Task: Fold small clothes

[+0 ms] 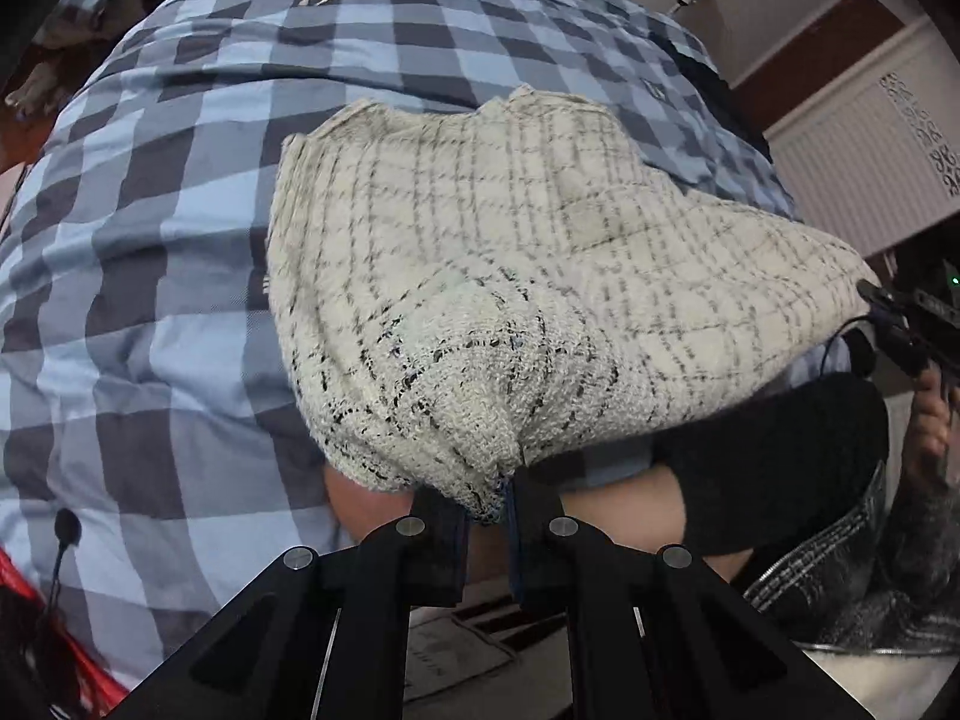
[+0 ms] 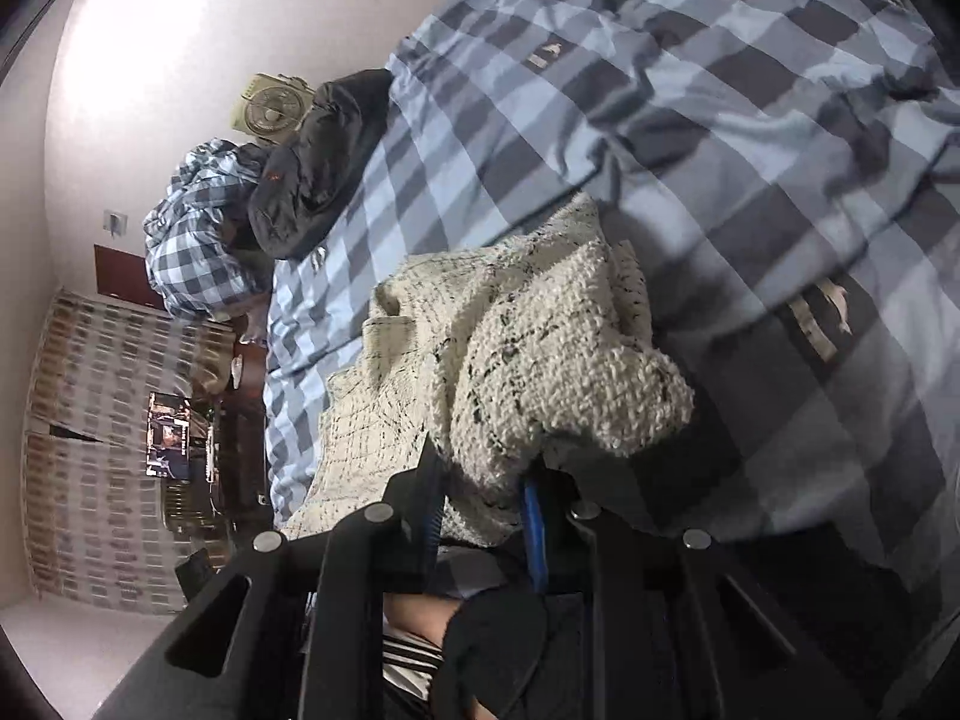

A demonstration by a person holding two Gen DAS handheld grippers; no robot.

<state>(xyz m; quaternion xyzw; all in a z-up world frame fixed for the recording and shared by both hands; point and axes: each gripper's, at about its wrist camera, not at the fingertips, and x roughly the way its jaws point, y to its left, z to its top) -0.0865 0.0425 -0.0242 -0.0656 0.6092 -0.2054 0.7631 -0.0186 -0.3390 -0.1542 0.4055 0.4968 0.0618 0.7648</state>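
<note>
both sets of jaws are pinched down on cloth: the left gripper [image 1: 486,516] bites a bunched corner of the cream checked garment [image 1: 510,276], and the right gripper [image 2: 480,498] clamps another edge of it, fabric spilling over the fingers. biggest thing in sight, the blue checked bedcover [image 1: 150,210], spreads under everything. next, the garment hangs stretched between the two grippers, lifted above the cover. smaller, a dark jacket [image 2: 312,162] lies near the far end of the bed. smallest, a pale fan [image 2: 270,108] stands beyond it by the wall.
</note>
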